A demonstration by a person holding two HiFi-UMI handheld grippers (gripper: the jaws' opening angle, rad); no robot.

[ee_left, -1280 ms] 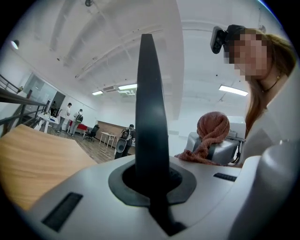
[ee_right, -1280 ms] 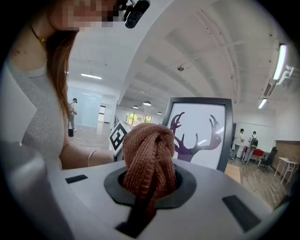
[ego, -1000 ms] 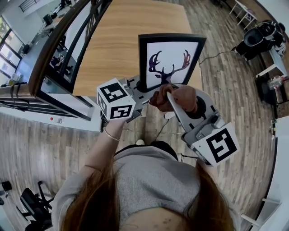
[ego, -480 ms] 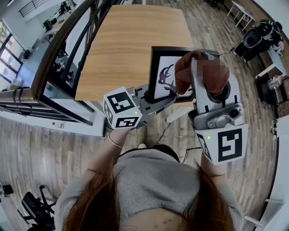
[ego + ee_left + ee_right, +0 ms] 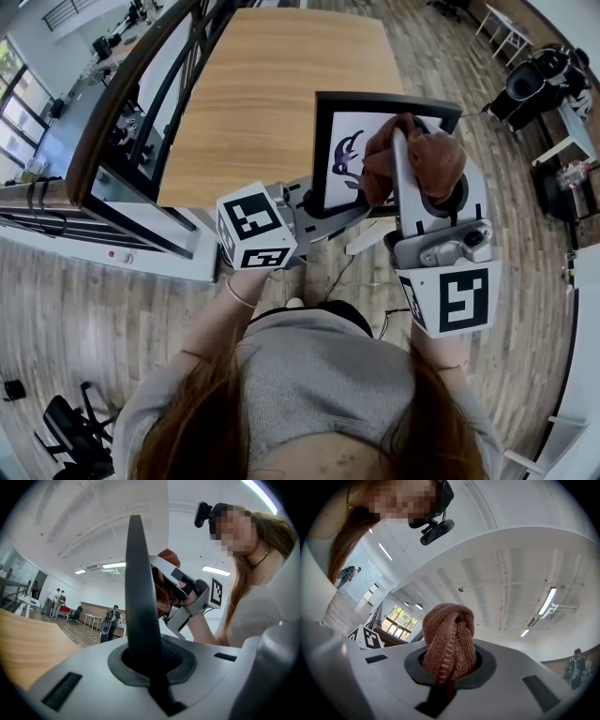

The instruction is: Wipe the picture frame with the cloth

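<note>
The person wears a grey short-sleeved top (image 5: 328,375), with long reddish-brown hair (image 5: 187,427) lying over it. Just beyond the top, a thin bangle (image 5: 234,292) circles the left wrist. At the top's neckline is a fine gold necklace (image 5: 260,558). The left tool (image 5: 314,202) and right tool (image 5: 401,141) have pale grey shells and white cubes with black square markers.

no legible text or numbers; only square fiducial markers on left cube (image 5: 253,228) and right cube (image 5: 453,300); picture frame (image 5: 347,131) print has no lettering
</note>
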